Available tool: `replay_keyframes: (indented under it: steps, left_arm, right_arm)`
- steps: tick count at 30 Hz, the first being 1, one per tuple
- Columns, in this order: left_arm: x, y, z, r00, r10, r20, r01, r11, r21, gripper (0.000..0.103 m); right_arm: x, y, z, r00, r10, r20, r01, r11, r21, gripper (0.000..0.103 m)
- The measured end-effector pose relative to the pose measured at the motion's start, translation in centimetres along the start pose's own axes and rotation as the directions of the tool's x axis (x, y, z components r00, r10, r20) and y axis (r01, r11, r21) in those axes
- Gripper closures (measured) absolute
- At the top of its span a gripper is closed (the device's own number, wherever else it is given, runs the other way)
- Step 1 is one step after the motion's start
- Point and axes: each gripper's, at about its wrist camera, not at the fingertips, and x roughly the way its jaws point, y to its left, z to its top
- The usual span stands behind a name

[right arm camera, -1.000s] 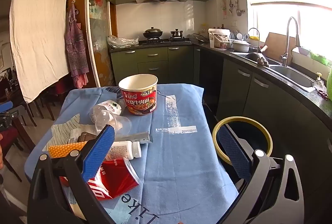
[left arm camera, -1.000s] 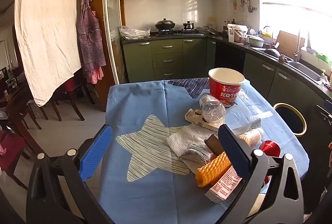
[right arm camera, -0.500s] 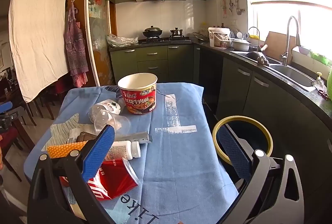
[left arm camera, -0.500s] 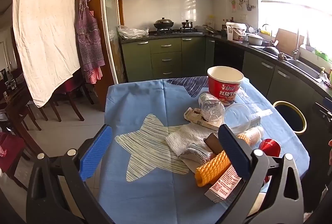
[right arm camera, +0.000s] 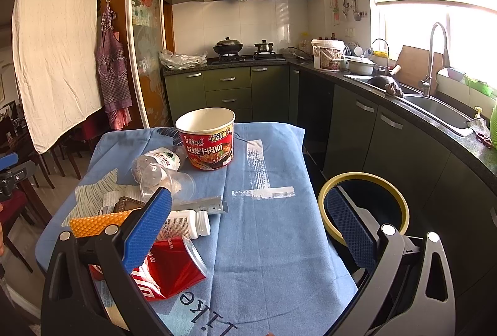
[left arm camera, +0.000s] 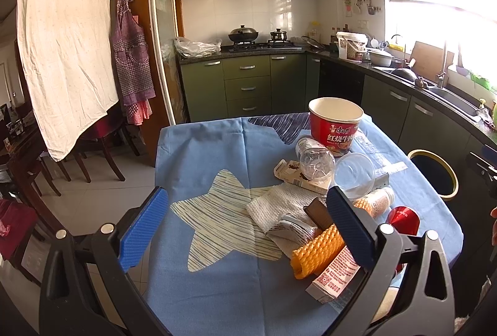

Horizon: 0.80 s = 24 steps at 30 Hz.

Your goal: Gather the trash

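Trash lies on a table with a blue cloth (left arm camera: 217,155): a red noodle cup (left arm camera: 335,126) (right arm camera: 206,138), a clear bottle (left arm camera: 313,157), a clear plastic cup (left arm camera: 352,172), a white paper towel (left arm camera: 279,205), an orange ridged wrapper (left arm camera: 316,250), a white pill bottle (right arm camera: 186,224) and a crushed red can (right arm camera: 167,269). A yellow-rimmed bin (right arm camera: 365,208) stands on the floor right of the table. My left gripper (left arm camera: 245,227) is open and empty above the near edge. My right gripper (right arm camera: 248,225) is open and empty, the can under its left finger.
Green kitchen cabinets and a counter with a sink (right arm camera: 435,109) run along the right and back. Dark wooden chairs (left arm camera: 93,146) stand to the left of the table. A white sheet (left arm camera: 62,34) hangs at left.
Both views have shifted slightly; the table and trash sit a little lower and closer in the frames. Both grippers stay open and nothing on the table has moved.
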Motion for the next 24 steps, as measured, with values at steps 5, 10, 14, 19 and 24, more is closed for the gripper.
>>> replay_keyframes:
  steps: [5,10,14,19,24]
  left_arm:
    - [0.06,-0.12,-0.28,1.000,-0.001,-0.001,0.001,1.000,0.001,0.006]
    - [0.09,-0.11,-0.15,1.000,-0.001,-0.002,0.001,1.000,0.002,0.006]
    - [0.15,-0.24,-0.37,1.000,-0.001,-0.004,0.001,1.000,0.002,0.006]
    - [0.10,-0.06,-0.09,1.000,0.000,-0.003,0.000,1.000,0.001,0.006]
    - [0.23,-0.28,-0.24,1.000,0.000,-0.004,0.000,1.000,0.004,0.006]
  right_arm:
    - [0.03,0.04,-0.04,1.000,-0.001,-0.001,0.001,1.000,-0.001,0.004]
    - [-0.02,0.02,0.07,1.000,-0.002,-0.002,0.002,1.000,-0.001,0.004]
    - [0.78,0.29,-0.15,1.000,-0.003,-0.005,0.003,1.000,-0.002,0.004]
    - [0.78,0.36,-0.11,1.000,0.000,-0.007,0.000,1.000,0.000,0.004]
    - [0.92,0.47,-0.29,1.000,0.002,-0.010,-0.002,1.000,0.000,0.004]
